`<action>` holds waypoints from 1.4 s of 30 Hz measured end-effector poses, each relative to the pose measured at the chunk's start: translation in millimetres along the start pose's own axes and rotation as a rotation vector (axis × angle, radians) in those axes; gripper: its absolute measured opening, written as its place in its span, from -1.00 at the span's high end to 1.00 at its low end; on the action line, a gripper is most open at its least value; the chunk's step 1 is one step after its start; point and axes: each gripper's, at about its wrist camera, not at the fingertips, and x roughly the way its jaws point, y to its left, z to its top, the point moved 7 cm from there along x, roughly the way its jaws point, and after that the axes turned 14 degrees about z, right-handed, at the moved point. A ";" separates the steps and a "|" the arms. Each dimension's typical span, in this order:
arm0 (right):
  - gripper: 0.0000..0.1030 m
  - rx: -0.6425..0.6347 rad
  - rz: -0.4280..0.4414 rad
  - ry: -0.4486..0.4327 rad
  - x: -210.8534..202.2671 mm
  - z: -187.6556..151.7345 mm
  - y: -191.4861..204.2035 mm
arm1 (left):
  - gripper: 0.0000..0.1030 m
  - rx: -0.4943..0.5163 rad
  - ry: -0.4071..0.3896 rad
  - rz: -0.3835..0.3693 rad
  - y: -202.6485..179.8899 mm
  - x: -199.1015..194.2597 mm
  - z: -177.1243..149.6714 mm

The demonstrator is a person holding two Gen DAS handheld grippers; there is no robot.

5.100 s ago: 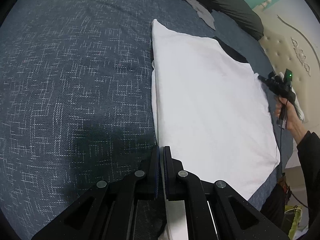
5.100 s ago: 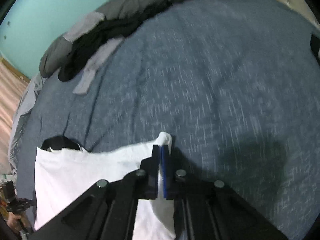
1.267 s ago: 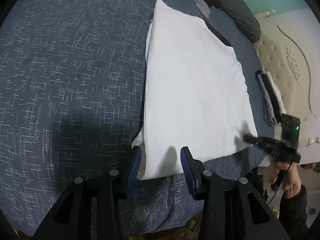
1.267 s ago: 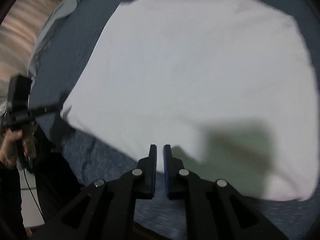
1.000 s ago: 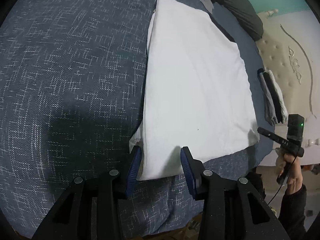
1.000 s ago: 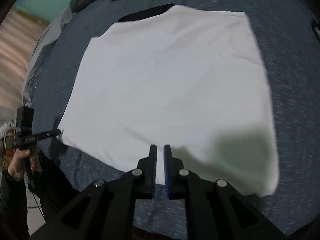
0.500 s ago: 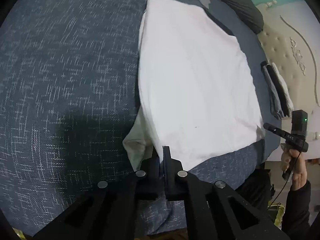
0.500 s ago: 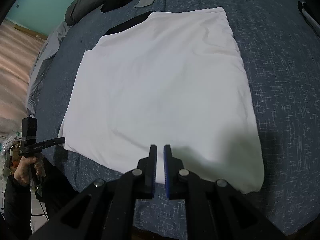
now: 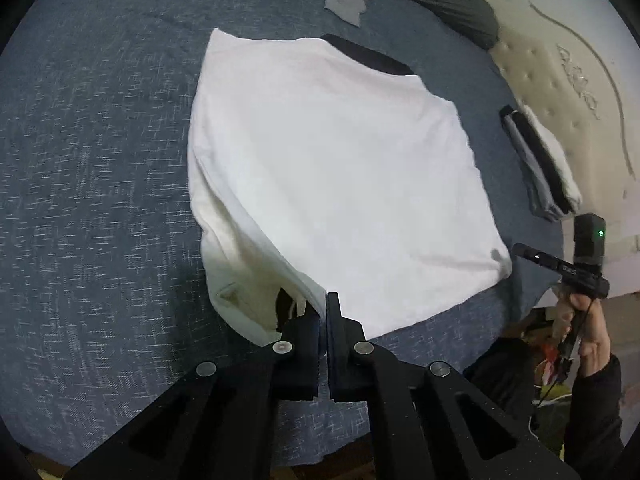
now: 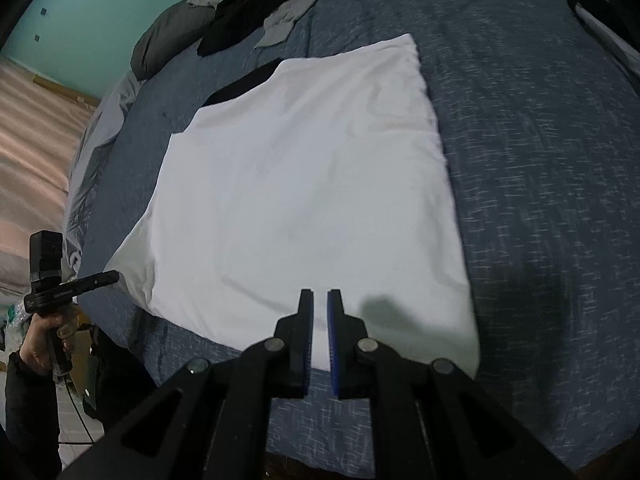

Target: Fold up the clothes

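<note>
Garment [image 9: 332, 176], white, folded, lying flat on blue-grey flecked bedspread [image 9: 92, 160]; black trim shows at its far edge. Left gripper [image 9: 323, 308]: jaws pressed together, pinching the near corner of the garment and lifting the top layers, so that the cream underside and a dark opening are exposed. This lifted corner appears in the left wrist view only. Right gripper [image 10: 319, 312]: jaws nearly together with a narrow gap, nothing between them, poised over the near hem of the garment [image 10: 304, 184]. Right wrist view shows the garment's whole top face, smooth, and the bedspread [image 10: 540, 160] to its right. Left wrist view alone shows a cream tufted headboard [image 9: 560, 80] and a small folded stack [image 9: 540, 160] beside it. Both views show a heap of dark and grey clothing [image 10: 240, 12] at the far end. Teal wall [image 10: 100, 4] behind.
</note>
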 end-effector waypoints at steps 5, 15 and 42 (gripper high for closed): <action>0.88 0.004 0.018 -0.007 -4.5 -1.5 -4.5 | 0.96 -0.070 0.032 0.035 33.1 13.2 -9.3; 0.88 -0.004 0.024 0.014 10.6 0.6 4.2 | 0.10 -0.184 0.082 0.040 78.2 40.2 -31.6; 0.88 -0.012 0.038 0.018 16.2 5.0 10.8 | 0.77 -0.114 0.025 -0.026 45.8 47.9 -15.9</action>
